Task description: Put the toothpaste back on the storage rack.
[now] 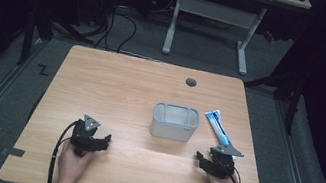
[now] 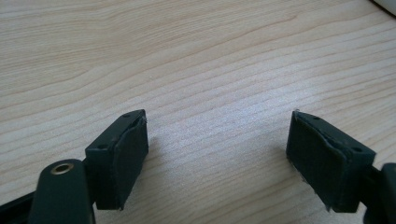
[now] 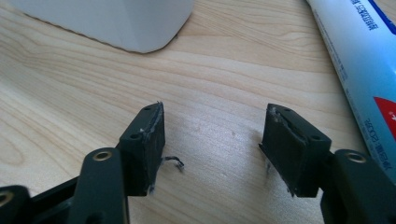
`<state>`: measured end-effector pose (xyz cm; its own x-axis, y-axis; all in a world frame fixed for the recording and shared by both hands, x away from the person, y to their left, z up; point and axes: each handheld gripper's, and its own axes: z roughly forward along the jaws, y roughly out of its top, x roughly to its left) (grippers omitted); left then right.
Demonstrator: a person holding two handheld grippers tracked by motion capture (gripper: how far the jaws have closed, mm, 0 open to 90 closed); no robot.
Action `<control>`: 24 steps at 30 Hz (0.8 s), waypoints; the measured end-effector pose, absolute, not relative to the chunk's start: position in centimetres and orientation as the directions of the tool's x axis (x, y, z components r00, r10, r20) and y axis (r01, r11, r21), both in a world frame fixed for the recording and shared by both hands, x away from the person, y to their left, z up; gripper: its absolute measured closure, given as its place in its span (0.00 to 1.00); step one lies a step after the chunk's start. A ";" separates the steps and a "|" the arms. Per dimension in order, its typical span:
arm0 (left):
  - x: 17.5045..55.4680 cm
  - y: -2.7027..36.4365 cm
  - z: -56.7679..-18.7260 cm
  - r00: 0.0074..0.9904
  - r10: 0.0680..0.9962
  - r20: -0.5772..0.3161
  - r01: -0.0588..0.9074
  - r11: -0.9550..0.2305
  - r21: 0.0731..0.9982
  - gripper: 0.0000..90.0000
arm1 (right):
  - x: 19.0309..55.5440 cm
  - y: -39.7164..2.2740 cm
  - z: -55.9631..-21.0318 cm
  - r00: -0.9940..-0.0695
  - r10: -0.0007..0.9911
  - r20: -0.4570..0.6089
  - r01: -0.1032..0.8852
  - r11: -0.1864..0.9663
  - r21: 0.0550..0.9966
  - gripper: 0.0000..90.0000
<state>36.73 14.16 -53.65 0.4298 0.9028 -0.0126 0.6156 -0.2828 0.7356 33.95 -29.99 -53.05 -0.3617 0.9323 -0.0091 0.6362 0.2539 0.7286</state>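
Note:
A grey rectangular container [image 1: 175, 122] stands near the middle of the wooden table [image 1: 117, 78]. To its right lies a white and blue toothpaste tube [image 1: 218, 127], slanting toward my right gripper [image 1: 204, 155]. That gripper rests low on the table with its jaws apart and only bare wood between them; in the right gripper view [image 3: 212, 135] the container's corner [image 3: 121, 23] is ahead on the left and the tube [image 3: 364, 60] runs along the right. My left gripper [image 1: 102, 139] sits at the front left, open over bare wood [image 2: 217, 135].
A dark round cable hole [image 1: 191, 82] is in the table near its far edge. Beyond the table stands a white desk frame [image 1: 211, 24] with cables on the floor. Each hand holds its gripper near the table's front edge.

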 end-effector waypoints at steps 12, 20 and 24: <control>36.7 14.2 -53.6 0.431 0.902 -0.012 0.616 -0.284 0.735 0.24 | 33.4 -30.3 -52.9 -0.348 0.937 -0.023 0.606 0.244 0.758 0.56; 36.7 14.2 -53.6 0.431 0.902 -0.013 0.616 -0.284 0.735 0.24 | 33.2 -30.9 -52.3 -0.332 0.943 -0.017 0.599 0.225 0.769 0.57; 36.7 14.2 -53.6 0.431 0.902 -0.013 0.616 -0.284 0.735 0.24 | 33.2 -31.1 -51.9 -0.335 0.942 -0.018 0.596 0.227 0.771 0.58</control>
<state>36.74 14.18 -53.65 0.4313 0.9021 -0.0130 0.6160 -0.2839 0.7348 33.16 -31.10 -51.90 -0.3353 0.9419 -0.0180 0.5957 0.2268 0.7706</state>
